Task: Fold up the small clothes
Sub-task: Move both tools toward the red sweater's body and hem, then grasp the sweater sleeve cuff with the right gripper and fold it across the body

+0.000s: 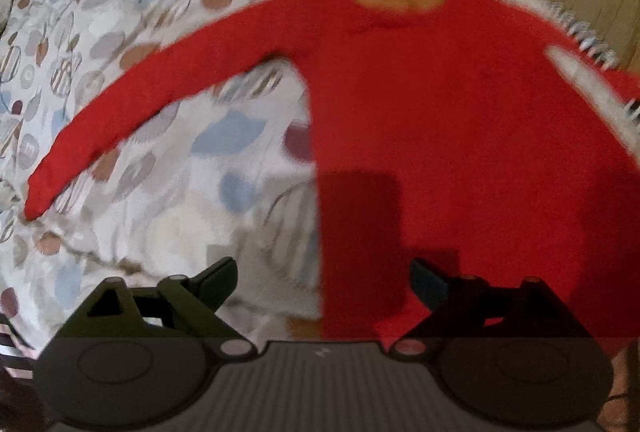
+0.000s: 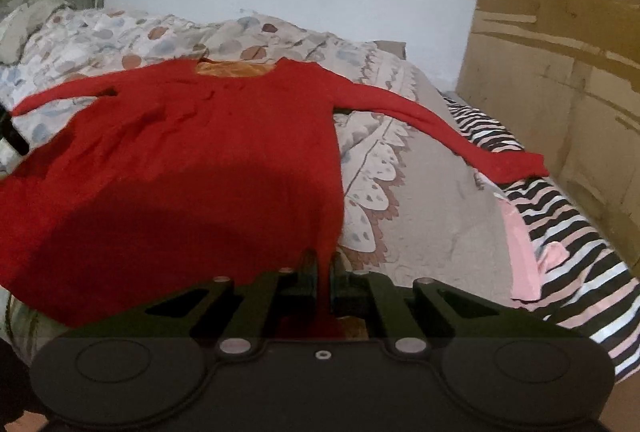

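A red long-sleeved top [image 2: 192,159] is spread flat on a bed [image 2: 420,216], neck toward twelve o'clock, both sleeves stretched outward. Its lower right hem corner is clamped between the closed jaws of the right tool [image 2: 323,272]. The left tool [image 1: 324,276] is held with jaws wide apart above the top's left edge, nothing between them. The patterned bedspread [image 1: 168,191] is blurred in the left wrist view. At three o'clock a striped cloth [image 2: 568,232] and a cardboard panel [image 2: 560,51] are cut off by the frame.
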Demonstrator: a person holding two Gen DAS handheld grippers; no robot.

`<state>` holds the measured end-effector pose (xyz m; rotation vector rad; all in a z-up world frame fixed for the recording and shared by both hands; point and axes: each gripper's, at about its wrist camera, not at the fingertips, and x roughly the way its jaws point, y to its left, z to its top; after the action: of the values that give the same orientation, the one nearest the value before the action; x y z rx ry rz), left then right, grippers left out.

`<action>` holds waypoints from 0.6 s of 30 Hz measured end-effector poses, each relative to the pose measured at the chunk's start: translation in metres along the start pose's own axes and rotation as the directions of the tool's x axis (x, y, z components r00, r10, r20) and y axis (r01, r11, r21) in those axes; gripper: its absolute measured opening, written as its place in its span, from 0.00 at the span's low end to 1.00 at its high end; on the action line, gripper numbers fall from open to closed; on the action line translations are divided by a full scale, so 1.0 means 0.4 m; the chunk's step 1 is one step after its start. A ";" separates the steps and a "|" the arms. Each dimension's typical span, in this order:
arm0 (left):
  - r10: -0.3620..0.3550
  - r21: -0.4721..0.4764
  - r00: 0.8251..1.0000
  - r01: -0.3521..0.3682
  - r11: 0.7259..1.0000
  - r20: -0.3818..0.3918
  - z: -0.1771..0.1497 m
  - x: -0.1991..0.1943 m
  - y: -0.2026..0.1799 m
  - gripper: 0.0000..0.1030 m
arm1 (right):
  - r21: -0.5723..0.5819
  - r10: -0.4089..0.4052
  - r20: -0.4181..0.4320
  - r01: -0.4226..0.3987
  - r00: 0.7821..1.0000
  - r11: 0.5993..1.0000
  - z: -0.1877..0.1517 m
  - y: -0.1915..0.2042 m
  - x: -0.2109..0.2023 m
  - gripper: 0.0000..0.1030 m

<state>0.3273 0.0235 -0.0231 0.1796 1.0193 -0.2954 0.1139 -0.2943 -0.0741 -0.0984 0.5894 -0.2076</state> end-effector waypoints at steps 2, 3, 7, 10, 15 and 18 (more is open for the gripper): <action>-0.024 -0.021 0.998 0.025 0.999 0.065 0.014 -0.028 -0.029 1.00 | 0.030 0.026 0.017 -0.026 1.000 0.999 -0.002 -0.020 -0.001 0.16; -0.031 -0.027 0.995 0.034 0.999 0.095 0.021 -0.037 -0.047 0.99 | 0.048 0.034 0.024 -0.035 0.999 0.998 0.000 -0.033 0.001 0.28; -0.093 -0.060 0.986 0.102 0.993 0.141 0.053 -0.016 -0.120 0.99 | 0.187 0.081 0.052 -0.090 0.995 0.978 0.011 -0.128 0.021 0.68; -0.145 -0.086 0.978 0.159 0.983 0.151 0.077 0.026 -0.163 0.99 | 0.281 0.052 0.083 -0.073 0.995 0.957 0.036 -0.234 0.064 0.81; -0.195 -0.047 0.938 0.218 0.975 0.287 0.065 0.088 -0.202 0.99 | 0.421 -0.096 0.021 0.078 0.995 0.904 0.098 -0.409 0.194 0.90; -0.222 -0.053 0.923 0.251 0.967 0.313 0.044 0.130 -0.205 0.99 | 0.493 -0.136 0.022 0.108 0.990 0.863 0.124 -0.498 0.293 0.88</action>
<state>0.3404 -0.0673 -0.0593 -0.0749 0.7443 -0.4800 0.2037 -0.5129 -0.0665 0.3545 0.4582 -0.4723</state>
